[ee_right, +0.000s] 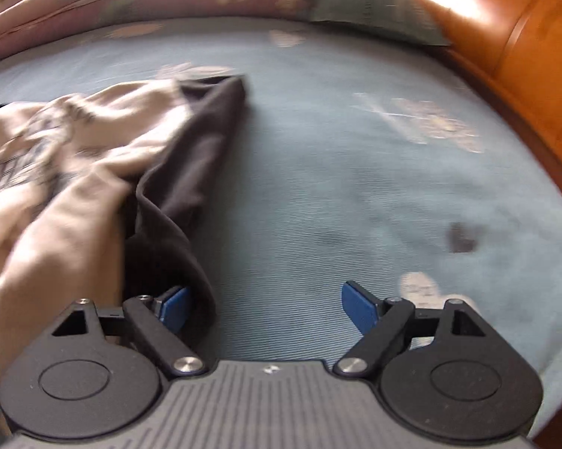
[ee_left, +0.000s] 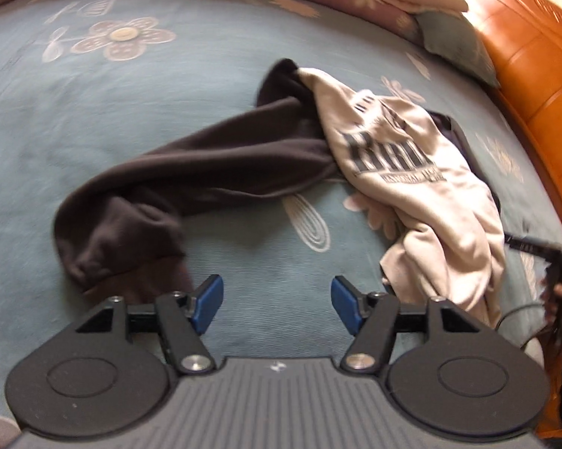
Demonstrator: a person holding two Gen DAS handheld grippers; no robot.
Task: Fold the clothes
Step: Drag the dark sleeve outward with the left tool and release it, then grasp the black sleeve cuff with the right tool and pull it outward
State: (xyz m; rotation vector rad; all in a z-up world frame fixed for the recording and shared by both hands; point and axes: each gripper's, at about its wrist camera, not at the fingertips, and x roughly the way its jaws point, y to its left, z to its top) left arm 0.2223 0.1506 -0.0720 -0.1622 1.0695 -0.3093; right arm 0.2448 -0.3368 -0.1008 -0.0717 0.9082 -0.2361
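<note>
sweatshirt [ee_left: 412, 172] – crumpled on bed [ee_left: 93, 131] | dark sleeve [ee_left: 206, 164] runs cuff-first toward left tongs [ee_left: 277, 308] – open, empty | right tongs [ee_right: 264, 308] – open

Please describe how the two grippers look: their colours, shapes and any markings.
Both look alike. The left gripper and right gripper each have a grey ribbed body with a small white logo, two round black discs at the sides, black link arms with silver bolts, and blue flat pads on the fingers.
</note>
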